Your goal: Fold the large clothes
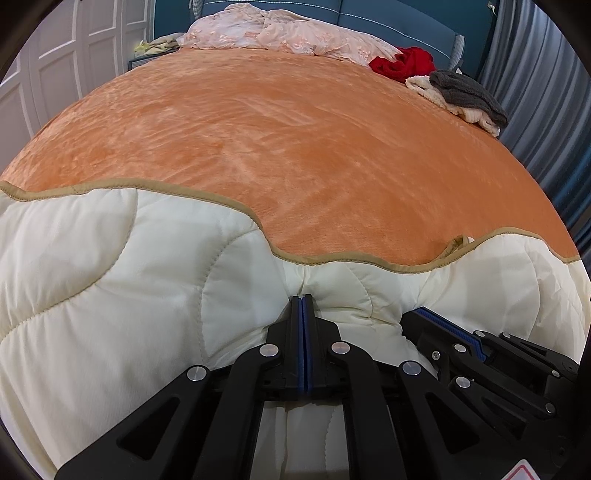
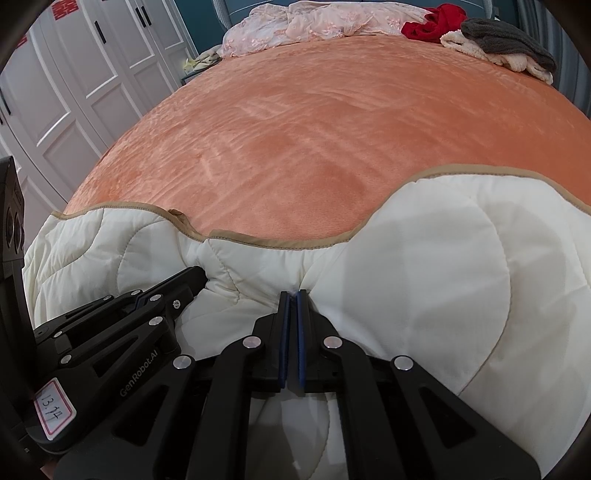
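A cream quilted blanket (image 1: 110,258) with tan edging lies bunched at the near edge of the orange bed (image 1: 277,129). My left gripper (image 1: 303,297) is shut on a pinched fold of it. My right gripper (image 1: 417,314) shows beside it at the right, its tips buried in the fabric. In the right wrist view the blanket (image 2: 424,266) fills the foreground. My right gripper (image 2: 293,293) is shut on a fold of it, and my left gripper (image 2: 201,273) lies at the left with its tip against the fabric.
At the far end of the orange bed (image 2: 295,129) lie a pink lace cover (image 1: 277,33), a red garment (image 1: 402,62) and a grey and cream pile (image 1: 461,96). White wardrobe doors (image 2: 74,74) stand left. A grey curtain (image 1: 535,92) hangs right.
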Available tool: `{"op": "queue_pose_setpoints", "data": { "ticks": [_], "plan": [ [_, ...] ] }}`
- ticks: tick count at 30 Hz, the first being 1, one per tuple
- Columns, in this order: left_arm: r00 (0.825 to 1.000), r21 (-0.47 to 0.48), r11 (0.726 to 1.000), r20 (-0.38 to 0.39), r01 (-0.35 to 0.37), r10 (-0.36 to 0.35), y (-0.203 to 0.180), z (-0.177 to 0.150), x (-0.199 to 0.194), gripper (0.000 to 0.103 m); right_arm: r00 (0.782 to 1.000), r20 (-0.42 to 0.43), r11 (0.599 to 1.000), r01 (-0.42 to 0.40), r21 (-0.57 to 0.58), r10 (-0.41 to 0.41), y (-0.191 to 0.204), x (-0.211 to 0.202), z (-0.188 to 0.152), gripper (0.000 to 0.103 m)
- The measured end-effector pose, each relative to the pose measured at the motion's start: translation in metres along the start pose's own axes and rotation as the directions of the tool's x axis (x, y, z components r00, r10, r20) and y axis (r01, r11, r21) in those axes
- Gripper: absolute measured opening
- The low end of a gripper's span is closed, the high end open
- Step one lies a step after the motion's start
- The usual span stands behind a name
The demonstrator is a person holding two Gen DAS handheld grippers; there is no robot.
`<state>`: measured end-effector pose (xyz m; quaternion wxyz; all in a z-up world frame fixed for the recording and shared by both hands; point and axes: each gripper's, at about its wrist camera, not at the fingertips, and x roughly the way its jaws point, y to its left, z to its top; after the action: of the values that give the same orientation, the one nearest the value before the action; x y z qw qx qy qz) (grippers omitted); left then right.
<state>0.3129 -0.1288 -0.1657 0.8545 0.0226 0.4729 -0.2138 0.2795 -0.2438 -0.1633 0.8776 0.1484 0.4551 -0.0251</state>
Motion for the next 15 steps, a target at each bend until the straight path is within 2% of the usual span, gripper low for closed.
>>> {"op": "queue_pose_setpoints", "data": {
  "ticks": [4, 8, 10, 12, 14, 15],
  "plan": [
    [1.0, -0.009, 1.0, 0.001, 0.001, -0.001, -0.001, 0.001, 0.0, 0.006, 1.0, -0.001, 1.0, -0.004, 0.005, 0.004, 0.0, 0.0, 0.001, 0.0],
    [0.999, -0.028, 0.999, -0.028, 0.018, -0.018, 0.002, 0.009, -0.003, 0.006, 0.999, -0.021, 0.998, -0.041, 0.054, 0.042, -0.008, -0.004, 0.011, 0.0],
    [0.998, -0.063, 0.997, -0.049, 0.033, -0.036, 0.01, 0.016, -0.013, 0.006, 1.0, 0.013, 0.996, 0.016, 0.092, -0.018, -0.01, -0.024, 0.016, 0.005],
    [0.999, -0.12, 0.993, -0.032, -0.004, 0.0, 0.025, 0.019, -0.035, 0.006, 0.996, 0.073, 0.992, 0.05, 0.118, -0.058, -0.01, -0.055, 0.015, 0.01],
    [1.0, -0.156, 0.988, 0.008, -0.021, 0.022, 0.042, 0.015, -0.067, 0.012, 0.998, 0.067, 0.993, 0.014, 0.117, -0.022, -0.007, -0.081, 0.006, 0.01],
    [1.0, -0.171, 0.985, 0.02, -0.017, 0.021, 0.051, 0.01, -0.081, 0.023, 0.998, 0.066, 0.994, 0.006, 0.107, -0.013, -0.004, -0.091, -0.001, 0.01]
  ]
}}
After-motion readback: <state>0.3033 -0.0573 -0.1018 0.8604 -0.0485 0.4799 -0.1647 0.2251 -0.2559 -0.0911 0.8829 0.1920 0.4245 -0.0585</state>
